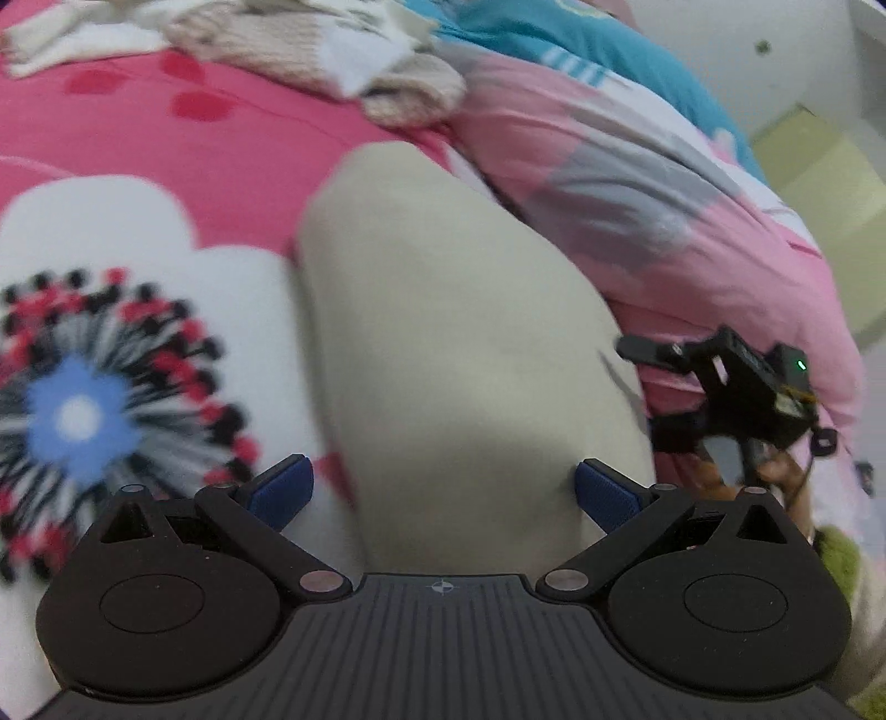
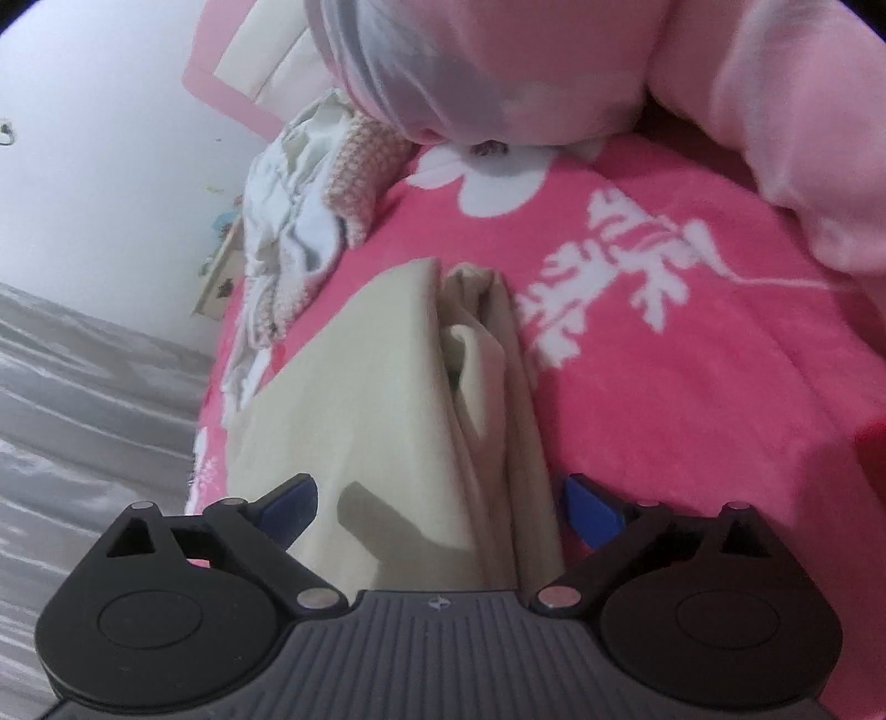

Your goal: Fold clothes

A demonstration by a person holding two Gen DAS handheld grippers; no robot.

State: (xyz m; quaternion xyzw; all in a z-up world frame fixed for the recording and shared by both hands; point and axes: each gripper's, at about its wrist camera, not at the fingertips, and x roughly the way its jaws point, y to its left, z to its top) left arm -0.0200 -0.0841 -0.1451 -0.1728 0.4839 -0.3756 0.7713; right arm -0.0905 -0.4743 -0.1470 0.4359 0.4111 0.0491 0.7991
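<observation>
Folded beige garment between both wide-apart claws, unclamped.

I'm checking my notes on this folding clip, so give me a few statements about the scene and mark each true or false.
1. The left gripper stands open. True.
2. The folded beige cloth lies on a green blanket. False: it lies on the pink flowered blanket.
3. The right gripper is shut on the cloth. False: its jaws stand wide apart.
4. A pile of white and knitted clothes lies beyond the beige cloth. True.
</observation>
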